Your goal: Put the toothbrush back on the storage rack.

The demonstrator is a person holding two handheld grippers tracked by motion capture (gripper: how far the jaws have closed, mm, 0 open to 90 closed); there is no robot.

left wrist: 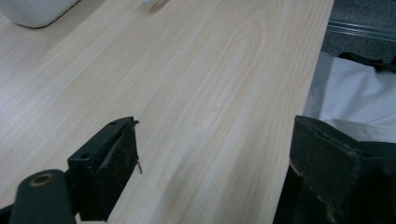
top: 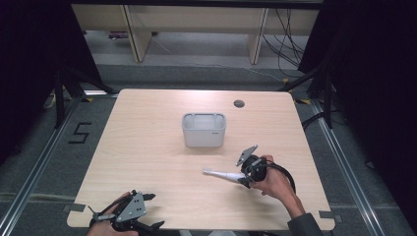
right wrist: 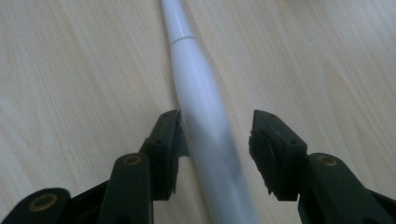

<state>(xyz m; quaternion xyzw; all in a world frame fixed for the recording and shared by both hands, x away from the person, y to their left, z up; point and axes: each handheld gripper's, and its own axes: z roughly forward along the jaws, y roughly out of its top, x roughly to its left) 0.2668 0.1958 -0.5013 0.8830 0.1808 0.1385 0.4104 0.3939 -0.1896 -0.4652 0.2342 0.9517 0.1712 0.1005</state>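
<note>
My right hand-held gripper (right wrist: 217, 154) straddles the white tapered handle (right wrist: 205, 135) lying on the surface (top: 147, 162), jaws apart, not yet clamped. Next move, I judge: close and lift. Grey bin (top: 204, 130) stands beyond, path clear. Left hand-held gripper (left wrist: 210, 172) idles apart at the near edge.

A lab: dark curtains (top: 29, 73), taped floor number (top: 78, 132) (a "5"), loose cables (top: 287, 42).
</note>
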